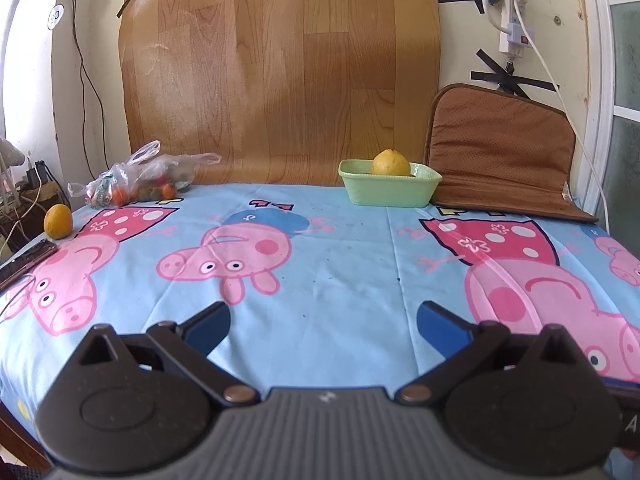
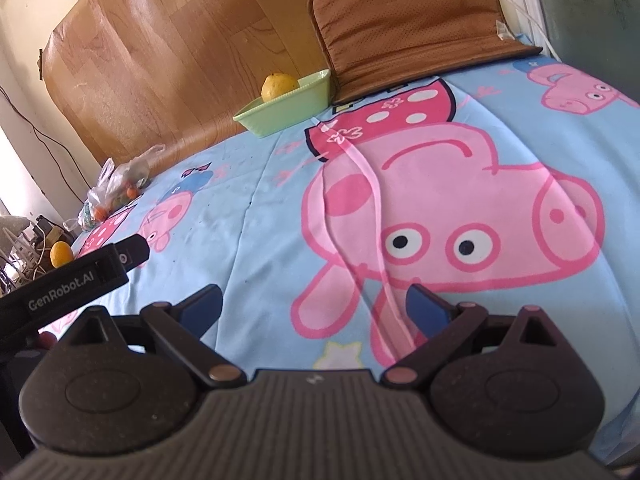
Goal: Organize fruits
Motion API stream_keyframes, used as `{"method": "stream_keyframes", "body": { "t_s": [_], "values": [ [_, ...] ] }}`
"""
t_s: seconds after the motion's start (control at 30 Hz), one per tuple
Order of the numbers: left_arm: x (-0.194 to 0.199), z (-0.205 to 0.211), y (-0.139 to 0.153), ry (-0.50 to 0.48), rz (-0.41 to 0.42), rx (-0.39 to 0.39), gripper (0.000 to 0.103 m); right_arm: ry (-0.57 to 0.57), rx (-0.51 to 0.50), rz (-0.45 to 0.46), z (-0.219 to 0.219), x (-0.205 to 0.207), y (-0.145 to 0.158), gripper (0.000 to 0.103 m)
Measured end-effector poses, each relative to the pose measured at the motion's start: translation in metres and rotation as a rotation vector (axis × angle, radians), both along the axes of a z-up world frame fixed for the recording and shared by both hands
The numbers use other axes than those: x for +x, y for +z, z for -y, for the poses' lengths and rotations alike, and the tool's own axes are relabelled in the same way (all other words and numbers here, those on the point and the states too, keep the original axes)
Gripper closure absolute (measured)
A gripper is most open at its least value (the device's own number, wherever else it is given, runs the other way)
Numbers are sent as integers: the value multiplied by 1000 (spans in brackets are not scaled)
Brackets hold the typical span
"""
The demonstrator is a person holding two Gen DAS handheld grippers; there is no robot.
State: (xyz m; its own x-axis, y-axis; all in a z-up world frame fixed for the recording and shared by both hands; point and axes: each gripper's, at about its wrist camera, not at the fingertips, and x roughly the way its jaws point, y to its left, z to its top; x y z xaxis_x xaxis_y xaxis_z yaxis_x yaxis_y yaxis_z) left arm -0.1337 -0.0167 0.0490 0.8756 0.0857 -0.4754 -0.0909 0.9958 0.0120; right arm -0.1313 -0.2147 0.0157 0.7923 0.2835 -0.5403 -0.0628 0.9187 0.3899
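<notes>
Hovering low over cartoon sheet [image 1: 340,248], left gripper [image 1: 322,326] and right gripper [image 2: 314,306] both spread wide, empty. Loose orange [image 1: 58,221] at far-left edge, one yellow fruit [image 1: 391,163] already in green basket [image 1: 390,190] at back. Risk: nudged orange rolls off edge.

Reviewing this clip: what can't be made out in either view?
- Plastic bag contents: small orange and green items, blurred by film, both views; kind unclear.
- Green basket interior: wall hides the lower part of the yellow fruit.
- Dark flat object: cut off at left wrist view's edge.
</notes>
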Motion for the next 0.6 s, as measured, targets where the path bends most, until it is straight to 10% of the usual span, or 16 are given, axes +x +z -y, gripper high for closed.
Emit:
{"method": "stream_keyframes", "body": {
  "t_s": [0.6],
  "values": [
    [13, -23, -20, 19, -128, -100, 0, -179, -24, 99, 12, -4, 0, 0]
  ]
}}
